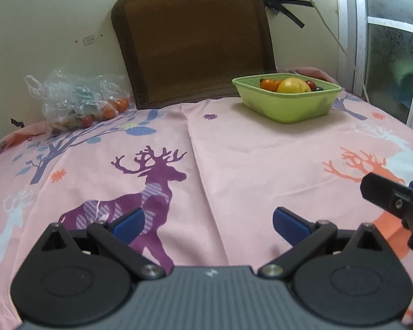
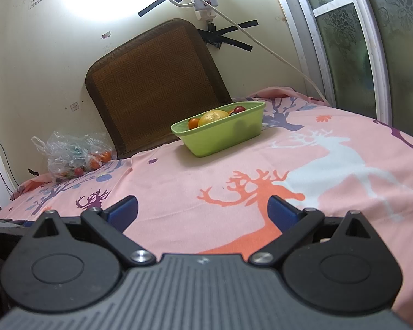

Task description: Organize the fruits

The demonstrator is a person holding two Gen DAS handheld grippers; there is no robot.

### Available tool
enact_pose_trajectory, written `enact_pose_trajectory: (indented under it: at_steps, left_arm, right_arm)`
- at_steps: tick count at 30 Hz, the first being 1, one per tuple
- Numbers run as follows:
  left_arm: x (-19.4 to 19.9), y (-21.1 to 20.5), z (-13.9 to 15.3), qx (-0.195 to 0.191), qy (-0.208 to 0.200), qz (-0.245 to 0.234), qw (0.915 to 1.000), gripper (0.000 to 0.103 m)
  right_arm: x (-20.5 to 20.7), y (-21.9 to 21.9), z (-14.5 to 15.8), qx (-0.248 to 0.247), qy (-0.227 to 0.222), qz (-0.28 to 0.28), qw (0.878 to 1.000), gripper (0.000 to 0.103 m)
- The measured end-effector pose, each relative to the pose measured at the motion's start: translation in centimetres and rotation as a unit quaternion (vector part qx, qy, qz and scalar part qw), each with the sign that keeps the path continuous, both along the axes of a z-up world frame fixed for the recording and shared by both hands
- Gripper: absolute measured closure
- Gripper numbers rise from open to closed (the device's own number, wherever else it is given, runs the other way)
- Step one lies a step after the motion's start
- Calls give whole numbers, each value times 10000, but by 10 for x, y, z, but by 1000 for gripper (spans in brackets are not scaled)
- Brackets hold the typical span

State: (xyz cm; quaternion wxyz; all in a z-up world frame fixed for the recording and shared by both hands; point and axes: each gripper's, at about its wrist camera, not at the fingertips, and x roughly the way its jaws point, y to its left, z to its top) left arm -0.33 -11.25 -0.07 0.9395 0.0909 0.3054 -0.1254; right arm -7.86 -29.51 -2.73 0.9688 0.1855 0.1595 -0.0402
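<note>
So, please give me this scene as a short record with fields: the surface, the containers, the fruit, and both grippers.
surface: pink deer-print cloth
basket: green basket, far right, near window
basket contents: large yellow fruit, small orange and dark red fruits
bag: clear plastic bag, far left by wall, small orange and red fruits inside
left gripper: open, empty, low over cloth
right gripper: open, empty

The right claw (image 2: 202, 210) gapes empty above the pink sheet (image 2: 179, 181), green basket (image 2: 220, 137) of fruit beyond.
</note>
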Motion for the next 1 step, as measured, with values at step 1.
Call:
enact_pose_trajectory:
  at_steps: [1]
  left_arm:
    - [1, -1, 0, -25, 16, -28, 10000, 0]
  right_arm:
    - [0, 0, 0, 0, 1, 10, 10000, 1]
